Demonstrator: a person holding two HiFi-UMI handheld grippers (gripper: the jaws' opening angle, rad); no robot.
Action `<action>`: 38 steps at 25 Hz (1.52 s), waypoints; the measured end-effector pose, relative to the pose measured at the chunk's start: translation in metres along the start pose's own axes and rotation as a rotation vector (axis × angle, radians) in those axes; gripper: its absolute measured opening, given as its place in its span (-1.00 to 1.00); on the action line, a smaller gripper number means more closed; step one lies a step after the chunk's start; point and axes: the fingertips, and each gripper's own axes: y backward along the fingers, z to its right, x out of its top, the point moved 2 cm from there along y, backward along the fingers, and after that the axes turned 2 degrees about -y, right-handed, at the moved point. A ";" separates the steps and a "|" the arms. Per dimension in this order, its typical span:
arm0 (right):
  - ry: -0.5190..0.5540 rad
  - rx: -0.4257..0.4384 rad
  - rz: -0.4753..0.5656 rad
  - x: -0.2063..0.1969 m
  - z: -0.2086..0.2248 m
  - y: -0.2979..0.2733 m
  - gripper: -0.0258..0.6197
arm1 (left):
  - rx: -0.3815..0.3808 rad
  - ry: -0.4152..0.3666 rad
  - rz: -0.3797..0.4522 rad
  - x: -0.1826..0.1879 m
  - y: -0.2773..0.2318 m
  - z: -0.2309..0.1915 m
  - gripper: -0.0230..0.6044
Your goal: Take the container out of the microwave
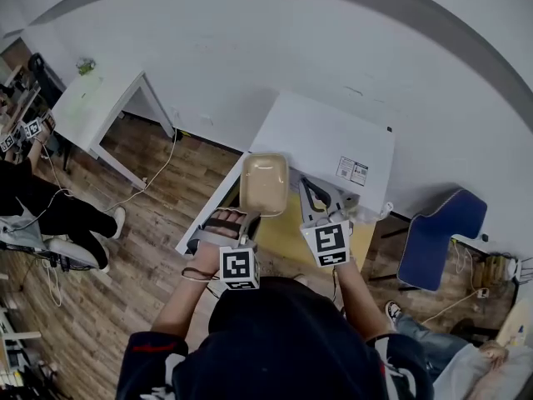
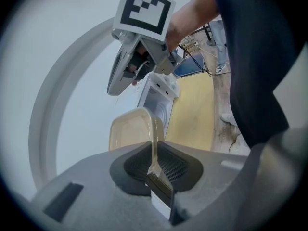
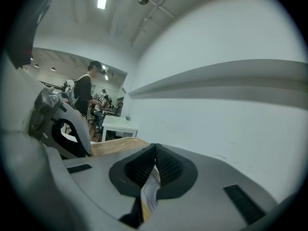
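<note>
A shallow beige container hangs in the air in front of the white microwave, over the yellow tabletop. My left gripper is shut on its near rim. In the left gripper view the rim runs edge-on between the pads of the left gripper, and the container stands tilted beyond them. My right gripper is to the right of the container, close to the microwave's front. In its own view the right gripper is shut with nothing held, and the container's tan edge lies to its left.
A white desk stands at the back left on the wooden floor, with cables trailing beside it. A blue chair is at the right. A person sits at the far left. A white wall runs behind the microwave.
</note>
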 end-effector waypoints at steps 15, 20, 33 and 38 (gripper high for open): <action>-0.027 0.026 0.026 0.009 -0.017 0.000 -0.90 | 0.034 -0.013 -0.016 -0.010 0.012 -0.011 -0.78; -0.023 0.028 0.021 0.008 -0.021 0.002 -0.90 | 0.061 -0.008 -0.025 -0.015 0.016 -0.017 -0.78; -0.010 0.040 0.010 0.002 -0.029 0.007 -0.90 | 0.077 -0.004 -0.025 -0.016 0.019 -0.017 -0.78; -0.009 0.031 0.014 0.003 -0.031 0.009 -0.90 | 0.084 -0.011 -0.022 -0.016 0.021 -0.017 -0.78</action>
